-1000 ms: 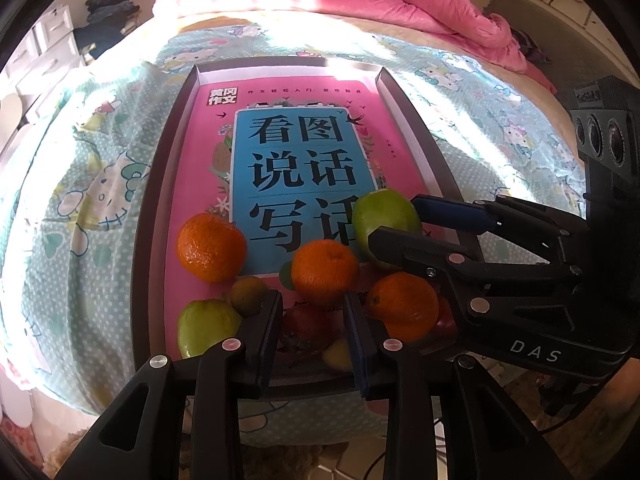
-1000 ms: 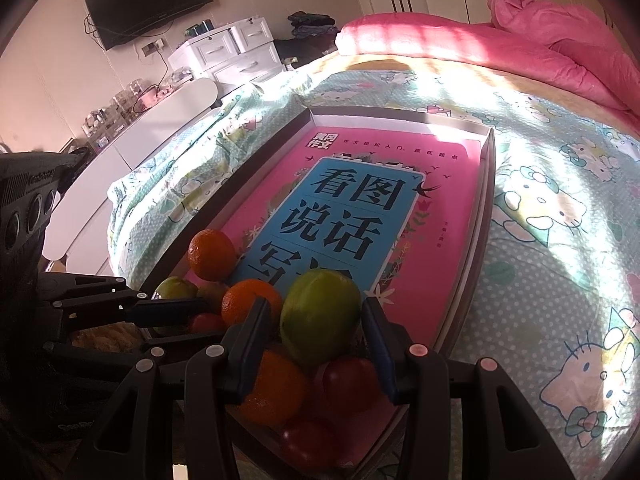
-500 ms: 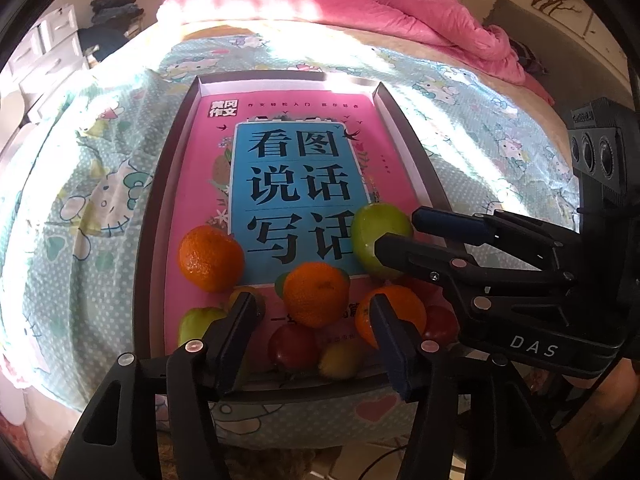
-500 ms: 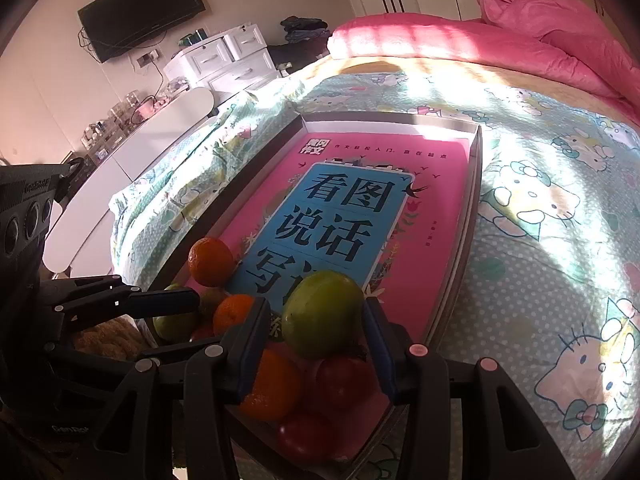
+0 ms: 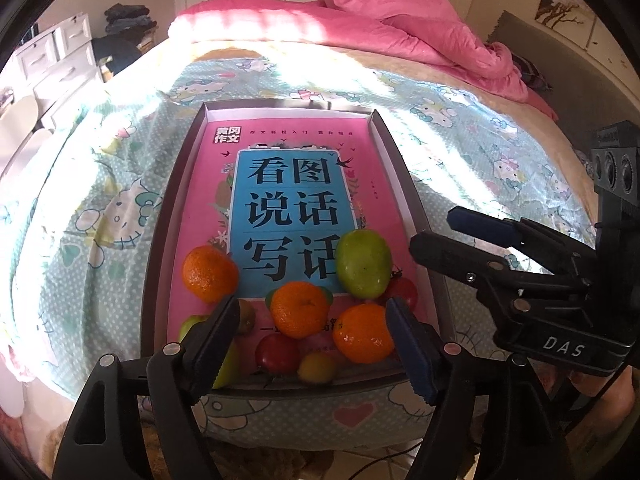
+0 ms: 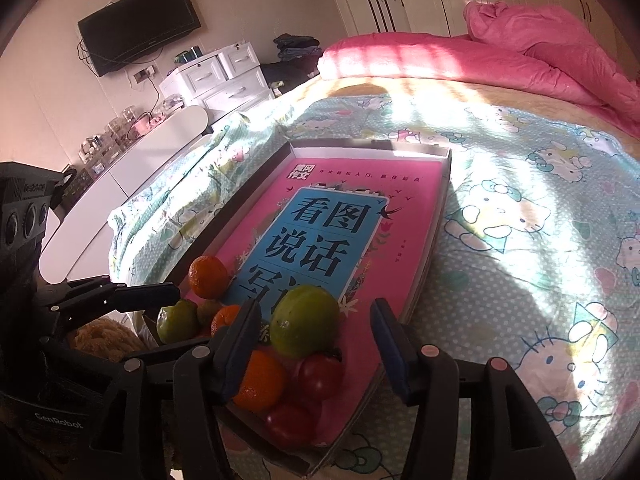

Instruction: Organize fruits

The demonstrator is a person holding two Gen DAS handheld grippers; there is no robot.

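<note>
The fruits lie bunched at the near end of a shallow tray [image 5: 394,152] whose floor is covered by a pink book [image 5: 200,208]. We count three oranges, one at the left [image 5: 210,274], one in the middle [image 5: 300,309] and one at the right [image 5: 362,338], with a large green fruit [image 5: 363,263] just behind them and a tomato [image 5: 277,353] and a small yellow fruit [image 5: 317,367] against the near wall. We see the left gripper [image 5: 312,320] above this cluster, its jaws opening and gripping nothing. The right gripper [image 6: 316,330] has its jaws opening either side of the green fruit [image 6: 303,320], pads clear of it. The tray rests on a patterned bedsheet [image 6: 520,208], with a pink quilt [image 5: 400,20] beyond.
</note>
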